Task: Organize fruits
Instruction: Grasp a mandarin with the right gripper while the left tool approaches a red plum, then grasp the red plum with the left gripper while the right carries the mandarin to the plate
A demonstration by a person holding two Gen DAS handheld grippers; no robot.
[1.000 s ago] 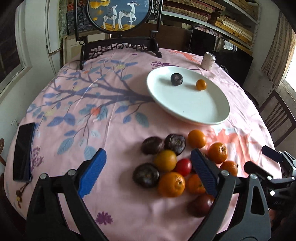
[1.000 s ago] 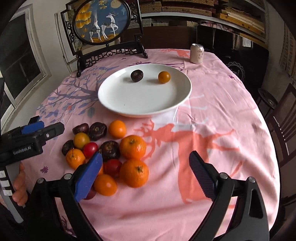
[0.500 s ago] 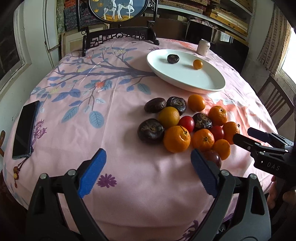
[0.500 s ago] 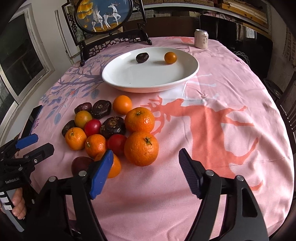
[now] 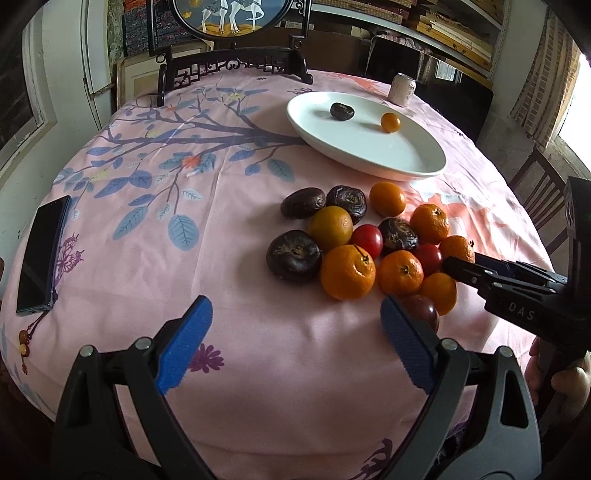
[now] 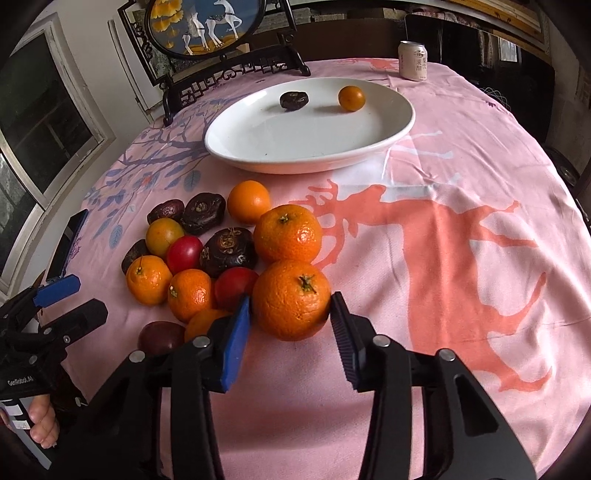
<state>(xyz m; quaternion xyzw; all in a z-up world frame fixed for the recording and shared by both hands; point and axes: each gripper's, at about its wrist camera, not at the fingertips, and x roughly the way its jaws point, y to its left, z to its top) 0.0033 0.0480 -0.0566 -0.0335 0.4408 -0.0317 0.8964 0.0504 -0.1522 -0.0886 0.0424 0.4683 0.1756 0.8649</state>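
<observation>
A pile of several oranges, red fruits and dark wrinkled fruits (image 5: 364, 240) lies on the pink tablecloth. A white plate (image 6: 258, 147) behind it holds one dark fruit (image 6: 293, 100) and one small orange (image 6: 351, 98). My right gripper (image 6: 291, 317) has its jaws closed in around the nearest large orange (image 6: 290, 299), both pads at its sides, the orange still on the cloth. My left gripper (image 5: 295, 339) is open and empty, short of the pile; it also shows in the right wrist view (image 6: 55, 295).
A drink can (image 6: 413, 60) stands behind the plate. A framed deer picture on a dark stand (image 5: 236, 22) is at the table's far edge. A dark phone (image 5: 42, 254) lies at the left edge. Chairs stand to the right.
My right gripper moved forward and narrowed its jaws around the nearest large orange. My left gripper drew back a little from the pile and stayed open.
</observation>
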